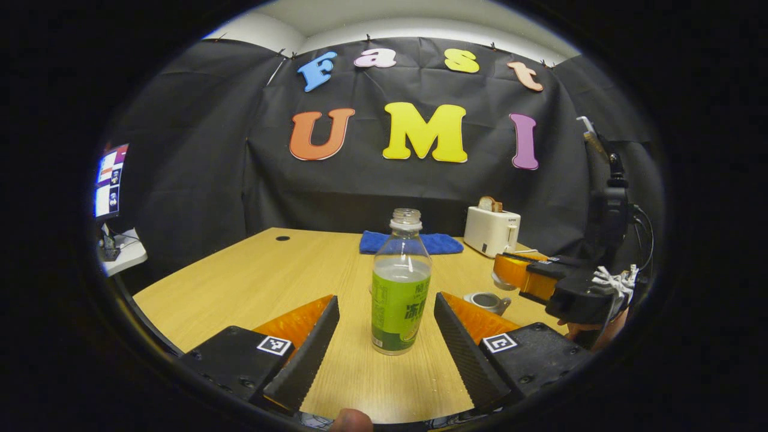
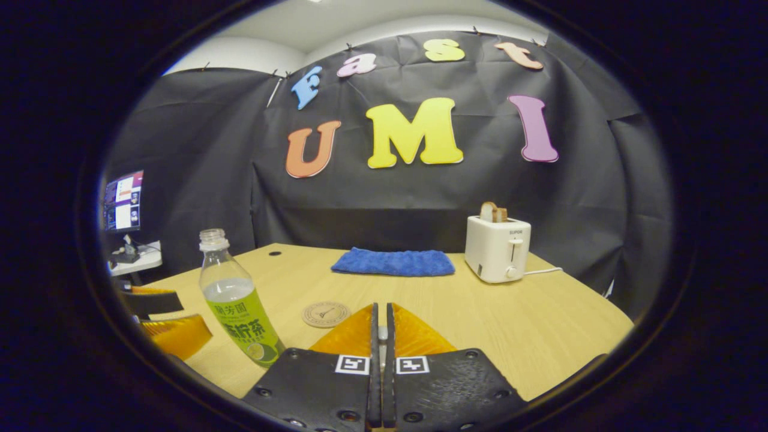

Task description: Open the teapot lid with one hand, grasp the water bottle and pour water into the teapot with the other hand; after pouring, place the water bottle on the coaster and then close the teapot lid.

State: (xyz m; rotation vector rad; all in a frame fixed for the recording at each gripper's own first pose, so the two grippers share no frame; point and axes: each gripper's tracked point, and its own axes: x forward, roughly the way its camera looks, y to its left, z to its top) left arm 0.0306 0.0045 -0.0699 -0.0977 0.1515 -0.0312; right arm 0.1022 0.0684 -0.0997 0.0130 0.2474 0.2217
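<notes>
Left gripper (image 1: 387, 336), fingers spread wide, flanks the uncapped clear plastic water bottle with green label (image 1: 400, 288) without touching; right gripper (image 2: 381, 327), beside the bottle, is clenched on something small, unidentifiable.

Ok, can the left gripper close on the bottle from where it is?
Probably yes. The left gripper is open and the bottle stands upright between its fingers, with nothing between them.
</notes>
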